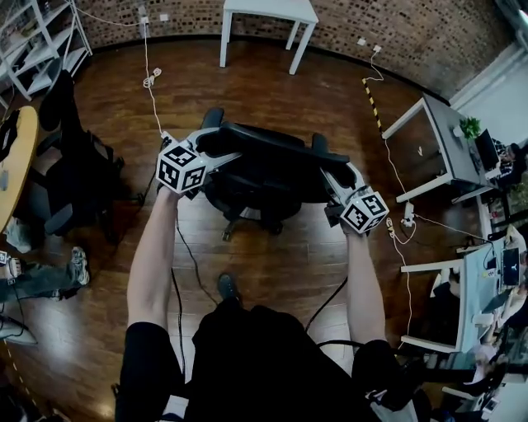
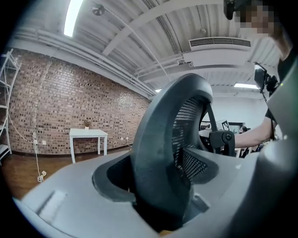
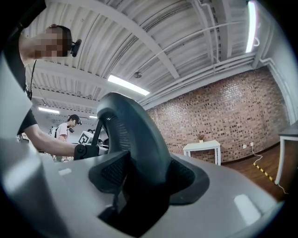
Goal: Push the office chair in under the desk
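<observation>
Holding the office chair by the top rim of its backrest: left tongs clamped on the rim's left end, right tongs on its right end. Closed only part-way in both cases, with the thick dark rim filling the gap and meeting the pads on either side, as seen along each pair of tongs. Reaching out with both arms stretched forward, seat and wheeled base lying beyond and below the tongs.

Judging by this, at the start of the push: grip taken, travel not yet made. Standing out on open wooden floor, well apart from every bench. Facing a white bench against the brick wall straight ahead, probably the target, though not certain with another bench off to the right.

Next: walk forward and drive the chair straight on its castors, with even pressure from both sides so as not to swivel the seat. Aim the seat between the white bench's legs, then ease off once the backrest nears the front edge. Mind the cable lying on the floor to the left of the path, a likely snag for a wheel. Hold both clamps firm on the rim, since slipping off a smooth curved edge looks easy.
</observation>
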`<state>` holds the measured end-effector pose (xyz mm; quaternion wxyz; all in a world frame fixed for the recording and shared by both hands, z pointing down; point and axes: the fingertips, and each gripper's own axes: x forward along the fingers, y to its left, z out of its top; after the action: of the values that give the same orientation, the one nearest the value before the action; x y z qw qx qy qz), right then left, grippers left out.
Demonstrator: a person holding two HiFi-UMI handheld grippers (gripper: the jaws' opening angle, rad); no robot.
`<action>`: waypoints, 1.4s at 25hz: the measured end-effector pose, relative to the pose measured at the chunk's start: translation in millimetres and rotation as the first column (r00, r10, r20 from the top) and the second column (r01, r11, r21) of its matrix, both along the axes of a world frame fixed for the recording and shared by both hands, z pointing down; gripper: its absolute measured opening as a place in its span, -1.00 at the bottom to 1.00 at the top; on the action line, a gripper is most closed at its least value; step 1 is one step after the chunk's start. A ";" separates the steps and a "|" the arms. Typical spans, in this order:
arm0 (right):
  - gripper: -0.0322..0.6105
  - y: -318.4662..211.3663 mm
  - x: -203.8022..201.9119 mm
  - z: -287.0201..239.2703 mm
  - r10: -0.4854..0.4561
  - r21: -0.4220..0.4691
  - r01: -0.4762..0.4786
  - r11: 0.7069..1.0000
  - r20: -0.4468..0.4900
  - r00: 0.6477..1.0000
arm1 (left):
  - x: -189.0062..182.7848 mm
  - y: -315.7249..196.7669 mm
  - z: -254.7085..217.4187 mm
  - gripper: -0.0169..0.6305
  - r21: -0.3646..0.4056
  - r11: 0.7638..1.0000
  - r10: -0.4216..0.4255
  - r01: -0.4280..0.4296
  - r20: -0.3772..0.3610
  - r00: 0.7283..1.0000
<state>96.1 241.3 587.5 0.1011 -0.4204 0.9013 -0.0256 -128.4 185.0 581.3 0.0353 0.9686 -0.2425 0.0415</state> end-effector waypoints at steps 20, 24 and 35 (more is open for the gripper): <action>-0.14 -194.8 171.7 -1.3 -0.188 -0.010 0.188 0.982 -0.006 0.982 | 170.4 -166.2 8.8 0.39 0.017 0.988 -0.156 0.156 -0.011 0.988; -0.14 -237.7 202.0 -6.4 -0.213 -0.003 0.212 0.977 -0.006 0.977 | 199.7 -203.2 1.9 0.39 0.020 0.983 -0.185 0.185 -0.009 0.983; -0.13 -347.0 239.0 -22.0 -0.248 -0.018 0.248 0.969 -0.014 0.969 | 235.7 -296.2 -13.7 0.39 -0.011 0.970 -0.242 0.242 -0.019 0.970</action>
<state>335.1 -105.7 565.5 0.0862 -0.3056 0.9473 -0.0419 107.3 -111.2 567.7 0.0467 0.9321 -0.3581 0.0282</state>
